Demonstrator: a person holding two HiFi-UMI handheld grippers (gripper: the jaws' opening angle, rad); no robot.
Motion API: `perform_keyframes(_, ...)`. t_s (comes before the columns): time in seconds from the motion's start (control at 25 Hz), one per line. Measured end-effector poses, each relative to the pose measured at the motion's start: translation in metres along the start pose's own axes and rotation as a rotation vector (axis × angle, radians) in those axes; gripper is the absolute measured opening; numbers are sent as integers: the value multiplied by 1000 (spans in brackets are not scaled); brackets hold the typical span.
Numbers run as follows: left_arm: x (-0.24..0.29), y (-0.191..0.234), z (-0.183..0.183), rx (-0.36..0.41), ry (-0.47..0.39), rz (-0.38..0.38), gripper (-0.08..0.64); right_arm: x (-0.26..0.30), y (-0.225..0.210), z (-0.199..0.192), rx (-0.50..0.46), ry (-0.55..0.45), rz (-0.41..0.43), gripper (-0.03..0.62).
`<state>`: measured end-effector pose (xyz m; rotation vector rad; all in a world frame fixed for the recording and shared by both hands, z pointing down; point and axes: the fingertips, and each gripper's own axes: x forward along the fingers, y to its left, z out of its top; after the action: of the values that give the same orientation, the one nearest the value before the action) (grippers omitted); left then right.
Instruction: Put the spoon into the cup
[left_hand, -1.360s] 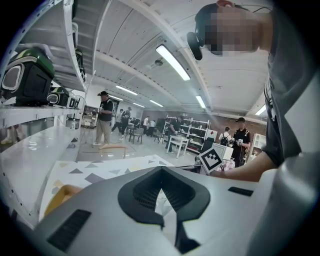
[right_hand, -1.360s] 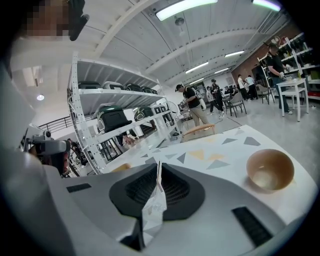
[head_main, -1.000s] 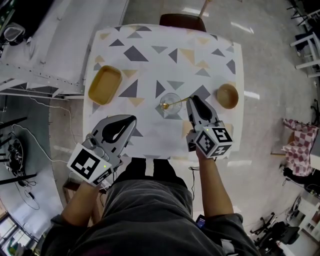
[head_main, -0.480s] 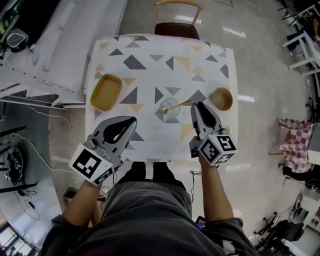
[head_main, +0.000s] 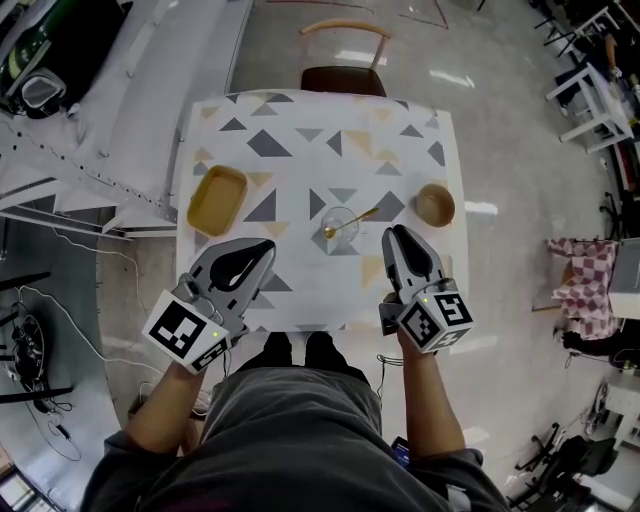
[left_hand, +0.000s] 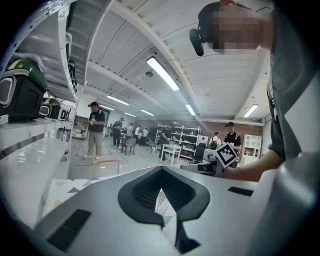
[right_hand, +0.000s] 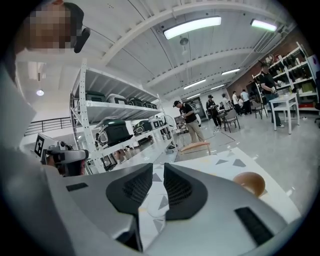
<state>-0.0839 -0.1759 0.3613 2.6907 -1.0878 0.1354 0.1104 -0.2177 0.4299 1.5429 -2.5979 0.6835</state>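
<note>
Hovering empty over the table's (head_main: 300, 120) near edge, the left gripper (head_main: 262, 246) is pinching shut, the right gripper (head_main: 392, 232) gaping slightly; one spoon (head_main: 358, 216) is leaning in one cup (head_main: 340, 226), between one tray (head_main: 217, 200) and one bowl (head_main: 435, 205)

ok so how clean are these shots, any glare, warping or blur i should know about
Head view: sharp, wide-angle bend at the edges, bright glare patches on the floor, and the clear cup nearly vanishes against the patterned table. Left gripper view: heavy fisheye, dark round border, ceiling light blown out. Right gripper view: same fisheye, the bowl slightly soft.
</note>
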Motion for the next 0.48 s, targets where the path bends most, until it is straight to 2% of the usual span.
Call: perform_keyframes(0.48, -18, -5, 12, 22, -36, -37, 14, -20, 41, 10, -32, -34, 16, 51)
